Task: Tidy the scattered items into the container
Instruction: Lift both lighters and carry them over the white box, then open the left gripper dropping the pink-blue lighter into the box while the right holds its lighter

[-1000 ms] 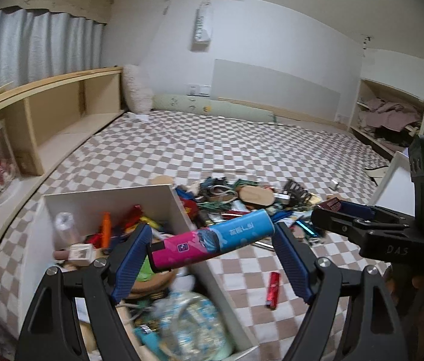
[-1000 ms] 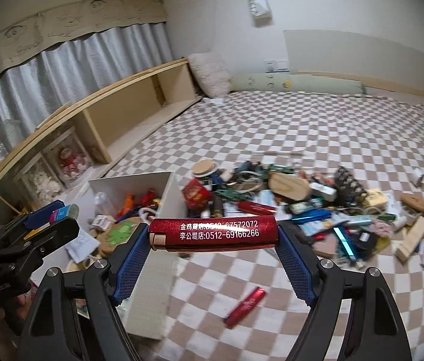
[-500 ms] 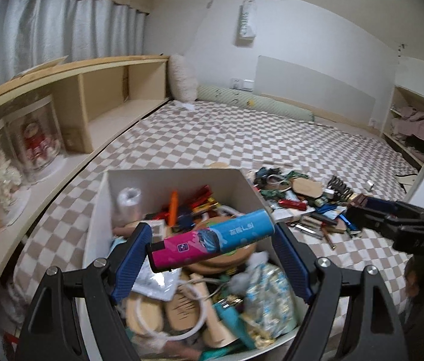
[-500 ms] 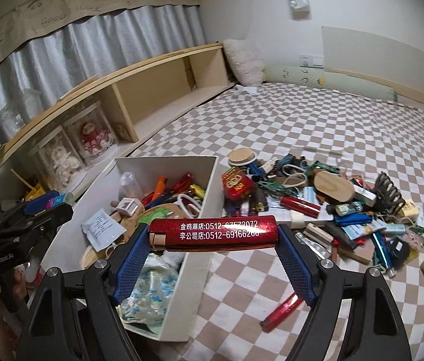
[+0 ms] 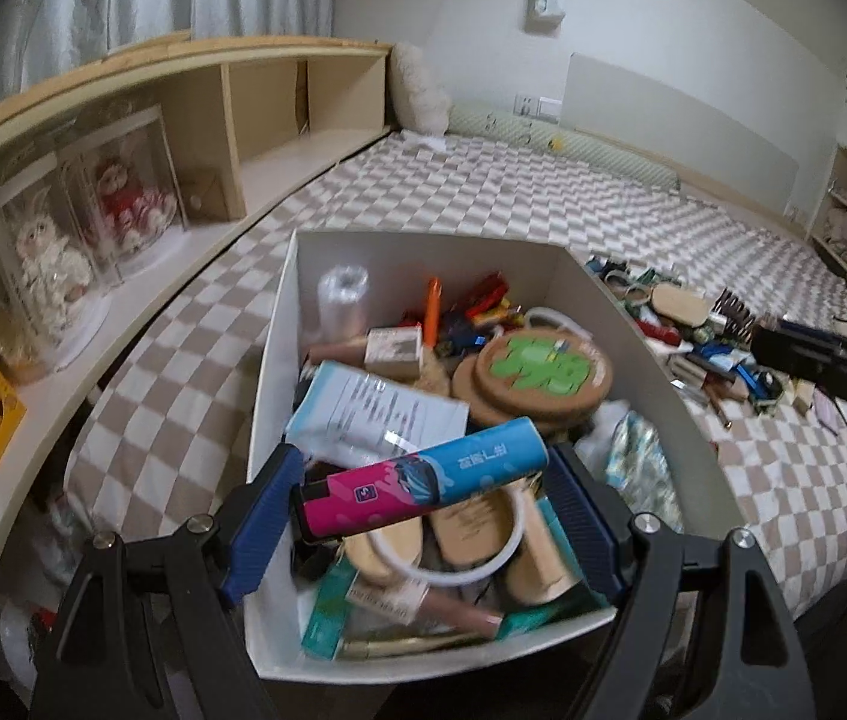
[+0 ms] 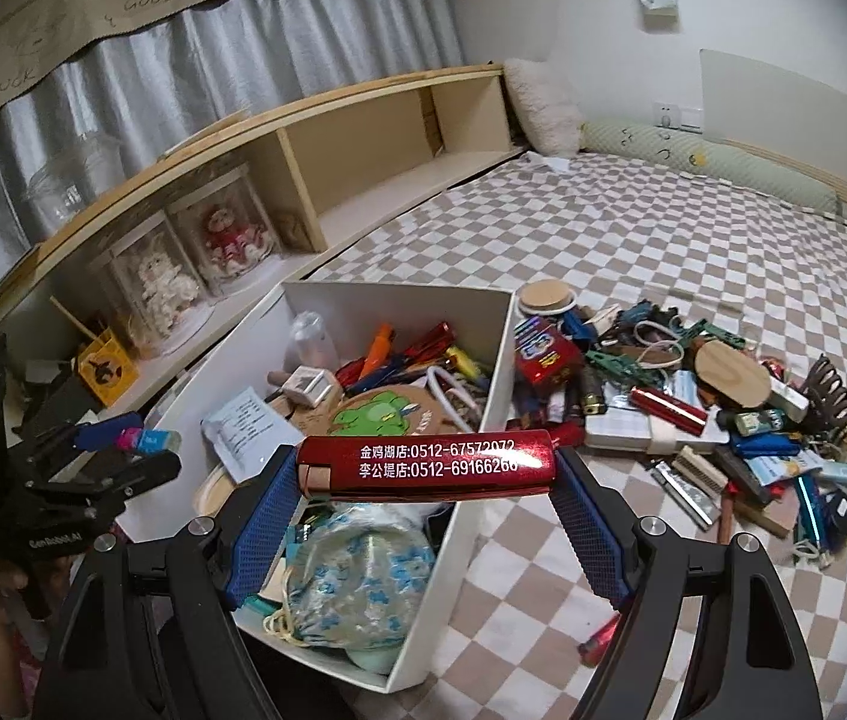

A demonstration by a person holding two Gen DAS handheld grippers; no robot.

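left gripper (image 5: 423, 501): blue pads clamped on the two ends of a pink and blue lighter (image 5: 423, 483); the lighter lies crosswise and a little tilted between the fingers, above the near end of the white box (image 5: 276, 360)
right gripper (image 6: 426, 483): blue pads clamped on the ends of a red lighter (image 6: 426, 465) with white printed characters; it sits level between the fingers, over the near right part of the white box (image 6: 486, 432), close to its right wall
white box: open, on the checked cover (image 6: 633, 252); already holds a round cork coaster with a green design (image 5: 543, 369), a printed paper packet (image 5: 378, 411), an orange pen (image 5: 432, 312), a white ring (image 5: 465, 546) and a blue-patterned bag (image 6: 357, 576)
scattered pile (image 6: 723, 408): on the checked cover just right of the white box; a red packet (image 6: 546, 351) lies against the box's outer wall
stray red lighter (image 6: 600, 642): on the cover right of the white box, near its front corner
wooden shelf (image 5: 243, 120): left of the white box; dolls in clear cases (image 5: 93, 228) stand on it
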